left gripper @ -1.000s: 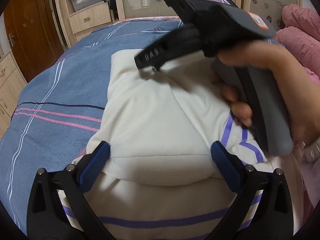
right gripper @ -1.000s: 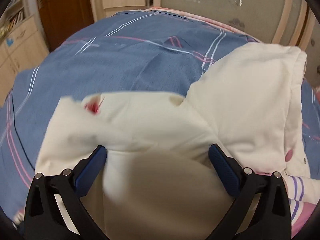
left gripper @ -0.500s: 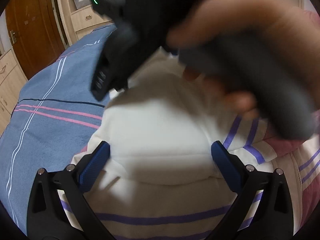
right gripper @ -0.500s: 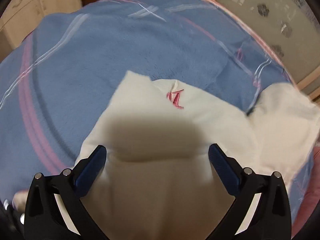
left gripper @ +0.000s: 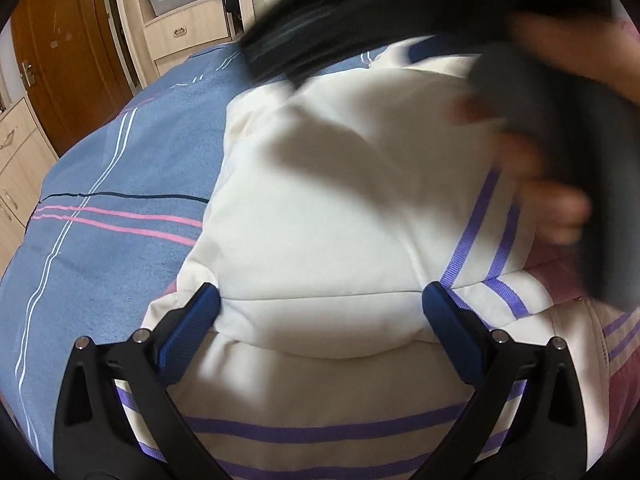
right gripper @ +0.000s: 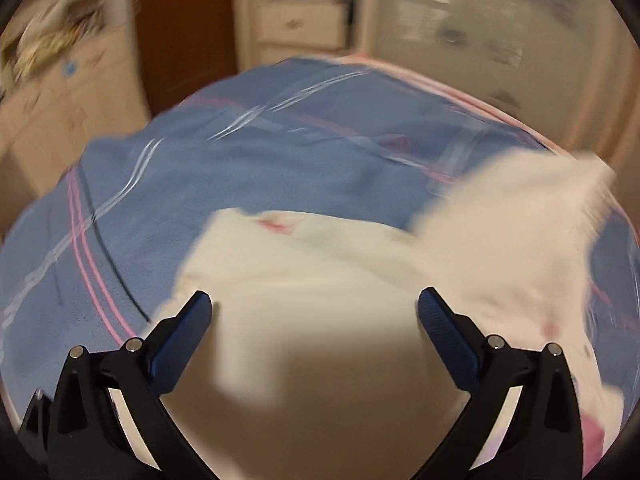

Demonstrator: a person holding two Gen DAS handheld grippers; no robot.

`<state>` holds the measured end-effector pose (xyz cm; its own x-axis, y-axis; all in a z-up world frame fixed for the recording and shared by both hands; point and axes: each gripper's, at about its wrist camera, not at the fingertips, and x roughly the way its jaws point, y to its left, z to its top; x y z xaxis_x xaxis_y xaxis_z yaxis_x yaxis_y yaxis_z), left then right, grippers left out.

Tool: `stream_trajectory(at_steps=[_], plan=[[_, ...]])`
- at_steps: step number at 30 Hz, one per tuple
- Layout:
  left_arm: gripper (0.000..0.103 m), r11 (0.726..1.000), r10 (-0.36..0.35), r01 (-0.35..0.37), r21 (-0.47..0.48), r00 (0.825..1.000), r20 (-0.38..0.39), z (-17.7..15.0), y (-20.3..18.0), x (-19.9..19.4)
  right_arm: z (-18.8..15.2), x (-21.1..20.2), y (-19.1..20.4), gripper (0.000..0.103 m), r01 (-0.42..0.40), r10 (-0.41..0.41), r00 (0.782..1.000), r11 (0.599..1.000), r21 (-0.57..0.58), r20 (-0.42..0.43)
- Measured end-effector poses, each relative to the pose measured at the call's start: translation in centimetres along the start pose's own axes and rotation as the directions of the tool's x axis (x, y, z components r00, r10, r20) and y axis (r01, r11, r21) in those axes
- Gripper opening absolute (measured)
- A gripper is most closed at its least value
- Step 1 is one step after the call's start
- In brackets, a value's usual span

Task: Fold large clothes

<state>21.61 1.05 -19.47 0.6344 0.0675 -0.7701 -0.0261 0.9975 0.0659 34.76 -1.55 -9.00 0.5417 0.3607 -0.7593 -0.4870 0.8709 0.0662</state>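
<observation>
A large cream-white garment point(left gripper: 328, 216) with purple stripes lies folded on the blue bed cover point(left gripper: 104, 208). My left gripper point(left gripper: 320, 312) is open, its blue pads either side of a rounded fold of the garment. My right gripper point(right gripper: 314, 312) is open and empty above the same cream garment point(right gripper: 320, 288), which shows a small red mark; that view is blurred by motion. The right tool and the hand holding it point(left gripper: 552, 128) cross the top right of the left wrist view, blurred.
The bed cover point(right gripper: 240, 160) has pink, white and dark lines. Beyond the bed stand a brown door point(left gripper: 60, 48), a pale drawer unit point(left gripper: 184, 36) and wardrobe panels. A pink quilt point(left gripper: 552, 268) lies at the right.
My right gripper has swung up and back over the garment, from near the far bed side toward the right. My left gripper has stayed still around the fold.
</observation>
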Motion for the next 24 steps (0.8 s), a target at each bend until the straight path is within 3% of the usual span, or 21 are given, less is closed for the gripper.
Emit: stream_trajectory(at_steps=[4,5,6,7,9,11,12,14,15,17,19,21,22,24], plan=[[0.101,1.000,0.000,0.000,0.000,1.000,0.000,0.0,0.0,-0.1,-5.6,-2.4,-9.3,0.102,0.165,-0.168,0.986,0.967,0.196,0.003],[0.101,1.000,-0.001,0.001,-0.001,1.000,0.001,0.1,0.2,0.0,-7.4,-2.8,-11.5,0.102,0.219,-0.226,0.974,0.948,0.231,0.005],[0.101,1.000,-0.007,0.007,-0.002,1.000,0.003,0.1,0.2,-0.1,-9.5,-3.3,-14.2,0.102,0.301,-0.316,0.949,0.916,0.264,0.015],[0.101,1.000,-0.013,0.013,-0.003,1.000,0.004,0.2,0.3,0.0,-10.8,-3.9,-15.8,0.102,0.328,-0.348,0.937,0.897,0.297,0.015],[0.101,1.000,-0.015,0.015,0.000,1.000,0.006,0.2,0.0,0.0,-13.3,-5.3,-19.5,0.102,0.284,-0.324,0.946,0.855,0.435,0.019],[0.101,1.000,-0.009,0.009,0.002,1.000,0.005,0.3,0.3,0.3,-14.8,-7.7,-21.6,0.102,0.272,-0.341,0.940,0.792,0.547,0.025],[0.101,1.000,-0.006,0.006,0.001,1.000,0.005,0.3,0.3,0.4,-15.3,-9.0,-22.0,0.102,0.240,-0.329,0.943,0.785,0.571,0.056],[0.101,1.000,-0.005,0.005,0.000,1.000,0.005,0.4,0.2,0.4,-16.5,-11.8,-21.7,0.102,0.158,-0.283,0.950,0.804,0.573,0.135],[0.101,1.000,-0.004,0.004,0.000,1.000,0.006,0.3,0.2,0.4,-16.9,-12.6,-21.2,0.102,0.173,-0.290,0.948,0.816,0.551,0.131],[0.101,1.000,-0.001,0.001,0.001,1.000,0.007,0.3,0.2,0.4,-16.9,-11.5,-20.0,0.102,0.318,-0.363,0.932,0.834,0.451,0.015],[0.101,1.000,-0.004,0.004,0.001,1.000,0.008,0.2,0.2,0.4,-18.6,-8.8,-20.9,0.102,0.430,-0.405,0.902,0.824,0.369,-0.148],[0.101,1.000,-0.004,0.004,0.001,1.000,0.011,0.1,0.2,0.4,-19.5,-8.0,-21.9,0.102,0.380,-0.341,0.925,0.827,0.414,-0.166],[0.101,1.000,-0.003,0.003,0.001,1.000,0.011,0.1,0.2,0.4,-19.2,-8.1,-21.9,0.102,0.383,-0.341,0.924,0.820,0.425,-0.173],[0.101,1.000,-0.003,0.003,0.000,1.000,0.011,0.1,0.3,0.4,-18.3,-9.2,-21.1,0.102,0.437,-0.402,0.899,0.801,0.410,-0.174]])
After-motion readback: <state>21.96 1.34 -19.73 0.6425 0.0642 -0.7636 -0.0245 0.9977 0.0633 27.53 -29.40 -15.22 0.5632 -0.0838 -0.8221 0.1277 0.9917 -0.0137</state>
